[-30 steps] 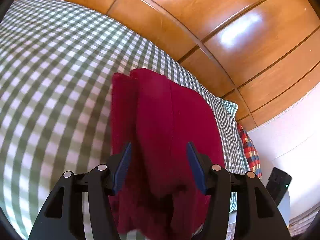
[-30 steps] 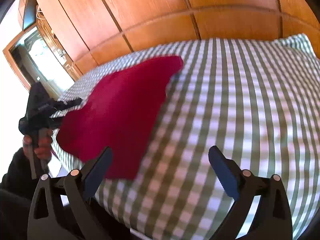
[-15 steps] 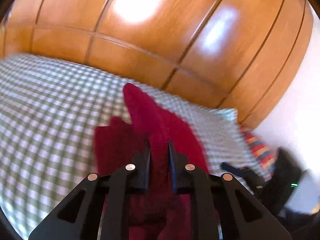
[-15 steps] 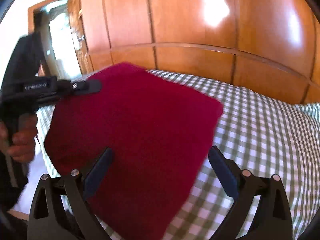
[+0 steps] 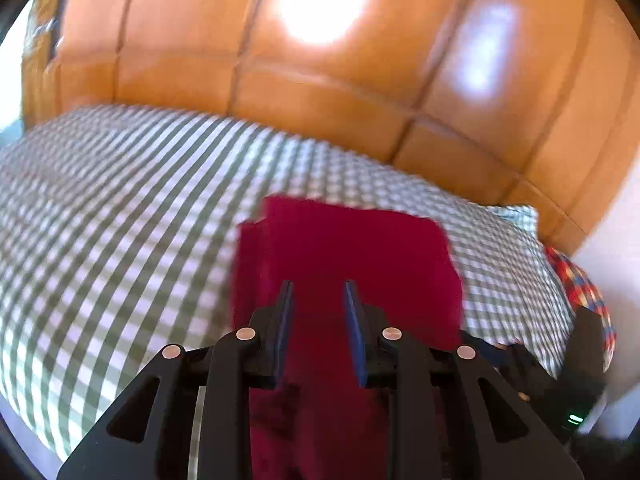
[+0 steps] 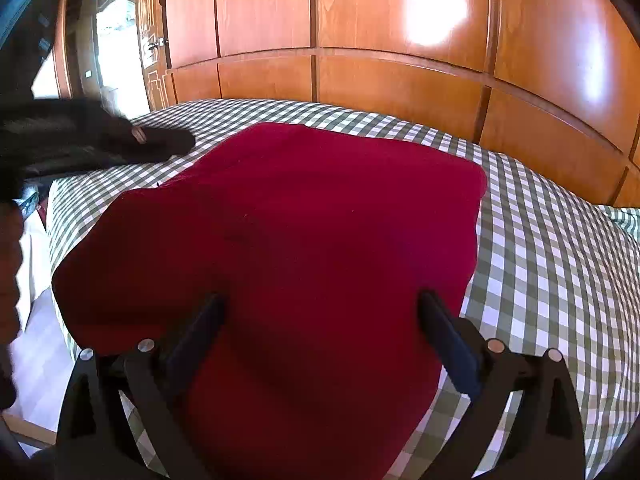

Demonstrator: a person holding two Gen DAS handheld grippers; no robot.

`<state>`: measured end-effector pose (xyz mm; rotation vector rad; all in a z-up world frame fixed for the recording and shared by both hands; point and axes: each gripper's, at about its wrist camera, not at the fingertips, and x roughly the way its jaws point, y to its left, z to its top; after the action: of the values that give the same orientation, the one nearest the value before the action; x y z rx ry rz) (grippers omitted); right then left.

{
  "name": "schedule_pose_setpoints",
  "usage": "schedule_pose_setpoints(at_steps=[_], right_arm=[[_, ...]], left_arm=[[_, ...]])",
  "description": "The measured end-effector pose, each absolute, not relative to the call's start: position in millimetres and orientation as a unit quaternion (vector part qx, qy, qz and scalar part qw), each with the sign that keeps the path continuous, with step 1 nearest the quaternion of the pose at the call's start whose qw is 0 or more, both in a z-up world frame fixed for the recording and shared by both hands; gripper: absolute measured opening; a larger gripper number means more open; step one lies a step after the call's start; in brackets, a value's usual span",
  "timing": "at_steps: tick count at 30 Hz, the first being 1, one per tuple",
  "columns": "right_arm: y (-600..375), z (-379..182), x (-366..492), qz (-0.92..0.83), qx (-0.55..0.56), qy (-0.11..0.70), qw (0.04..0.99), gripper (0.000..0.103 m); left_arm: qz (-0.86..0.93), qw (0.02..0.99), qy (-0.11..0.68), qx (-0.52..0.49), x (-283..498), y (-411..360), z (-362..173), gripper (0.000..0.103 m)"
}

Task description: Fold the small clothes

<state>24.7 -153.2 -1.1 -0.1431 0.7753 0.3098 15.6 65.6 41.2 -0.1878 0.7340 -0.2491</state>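
A dark red garment [image 6: 300, 220] lies folded flat on the green-checked bed [image 6: 540, 260]. My right gripper [image 6: 320, 298] hangs just above its near edge, jaws wide open, with only the flat cloth beneath them. In the left wrist view the same red garment [image 5: 352, 248] lies ahead of my left gripper [image 5: 318, 284]. Its jaws are opening, a narrow gap shows between the blue pads, and nothing is pinched in it. The left gripper [image 6: 160, 142] also shows as a blurred black shape over the garment's far left corner.
A wall of glossy wooden wardrobe panels [image 5: 320, 80] stands behind the bed [image 5: 120, 200]. A red plaid cloth [image 5: 580, 284] lies at the bed's right end beside a checked pillow [image 5: 516, 216]. An open doorway [image 6: 116, 40] is at the far left.
The left gripper pinched the red garment half a second ago; now its jaws have parted and the garment lies flat. The right gripper has swung left to stand over the garment.
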Motion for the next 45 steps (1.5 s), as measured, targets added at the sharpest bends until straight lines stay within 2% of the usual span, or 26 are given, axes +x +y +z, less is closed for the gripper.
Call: schedule_pose_setpoints(at_steps=[2, 12, 16, 20, 25, 29, 30, 32, 35, 37, 38, 41, 42, 45], right_arm=[[-160, 2, 25, 0.162, -0.058, 0.381, 0.908, 0.099], [-205, 39, 3, 0.160, 0.015, 0.394, 0.905, 0.098], [-210, 53, 13, 0.162, 0.050, 0.389, 0.906, 0.082], [-199, 53, 26, 0.168, 0.047, 0.396, 0.901, 0.077], [-188, 22, 48, 0.160, 0.038, 0.445, 0.880, 0.078], [-186, 9, 50, 0.160, 0.046, 0.446, 0.880, 0.083], [-187, 10, 50, 0.162, 0.049, 0.446, 0.879, 0.083], [-193, 11, 50, 0.163, 0.062, 0.447, 0.878, 0.093], [-212, 16, 45, 0.168, 0.109, 0.445, 0.873, 0.097], [-227, 16, 44, 0.174, 0.152, 0.445, 0.865, 0.098], [-236, 15, 45, 0.176, 0.179, 0.447, 0.858, 0.098], [-255, 8, 47, 0.179, 0.243, 0.453, 0.839, 0.098], [-258, 5, 49, 0.184, 0.257, 0.456, 0.832, 0.098], [-259, 1, 53, 0.204, 0.278, 0.462, 0.817, 0.098]], left_arm=[[-0.124, 0.927, 0.350, -0.056, 11, 52, 44, 0.024], [-0.123, 0.923, 0.363, -0.024, 7, 39, 30, 0.024], [-0.119, 0.923, 0.365, -0.014, 9, 37, 27, 0.024], [-0.115, 0.921, 0.372, -0.012, 12, 39, 20, 0.024], [-0.105, 0.912, 0.396, -0.008, 19, 46, 0, 0.024], [-0.107, 0.910, 0.401, -0.022, 21, 57, -18, 0.024], [-0.111, 0.909, 0.401, -0.037, 20, 61, -17, 0.024], [-0.126, 0.905, 0.399, -0.079, 19, 72, -11, 0.024], [-0.154, 0.890, 0.400, -0.157, 19, 95, 0, 0.024], [-0.148, 0.890, 0.393, -0.176, 19, 107, 7, 0.032], [-0.142, 0.891, 0.390, -0.183, 20, 112, 9, 0.046], [-0.140, 0.884, 0.393, -0.213, 24, 122, 8, 0.062], [-0.141, 0.877, 0.399, -0.226, 29, 126, 5, 0.071], [-0.145, 0.865, 0.414, -0.242, 40, 128, -4, 0.073]])
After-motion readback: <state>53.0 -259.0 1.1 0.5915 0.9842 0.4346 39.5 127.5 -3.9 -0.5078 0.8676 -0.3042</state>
